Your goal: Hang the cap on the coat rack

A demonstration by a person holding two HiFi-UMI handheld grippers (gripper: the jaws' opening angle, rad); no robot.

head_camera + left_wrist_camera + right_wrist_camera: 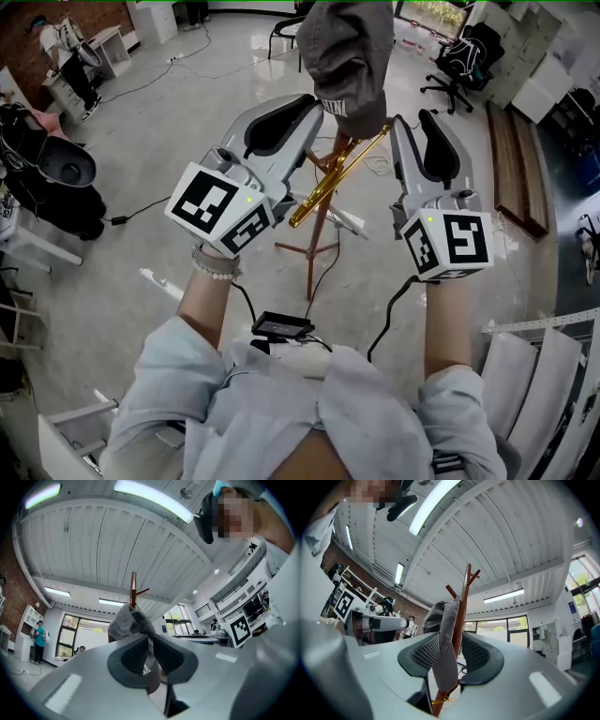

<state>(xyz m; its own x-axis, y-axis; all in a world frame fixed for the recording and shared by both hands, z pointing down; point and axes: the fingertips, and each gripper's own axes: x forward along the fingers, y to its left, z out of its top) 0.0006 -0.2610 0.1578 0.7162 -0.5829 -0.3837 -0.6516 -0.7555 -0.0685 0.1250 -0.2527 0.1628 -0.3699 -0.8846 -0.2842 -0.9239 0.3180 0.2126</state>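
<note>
The cap (345, 56) is being held against the upper part of the coat rack (317, 234). Its crown is bunched beside the pole, just under the topmost pegs (469, 577). Whether a peg is already carrying it cannot be told. Its cloth is being clenched between the pads of the left gripper (314, 101). The right gripper (412, 120) is being presented with jaws released; the brim and the pole are both standing between them, and the far pad is clear of the wood.

The step in hand is judged to be the seating of the cap on a peg. It is probably best done by the left grip alone: the cloth lifted over a peg tip, then lowered until the weight is being taken by the wood, and only then let go. The right jaws are best drawn straight back along the pole, so that the brim is not being dragged off.

The slanted gold arm (339, 171) is lying just below and between the two grippers, and is the edge most likely to be knocked. The rack's feet are being crossed by floor cables (323, 272). Open floor is being left all round, with the office chair (457, 58) and the wooden bench (516, 169) well apart.
</note>
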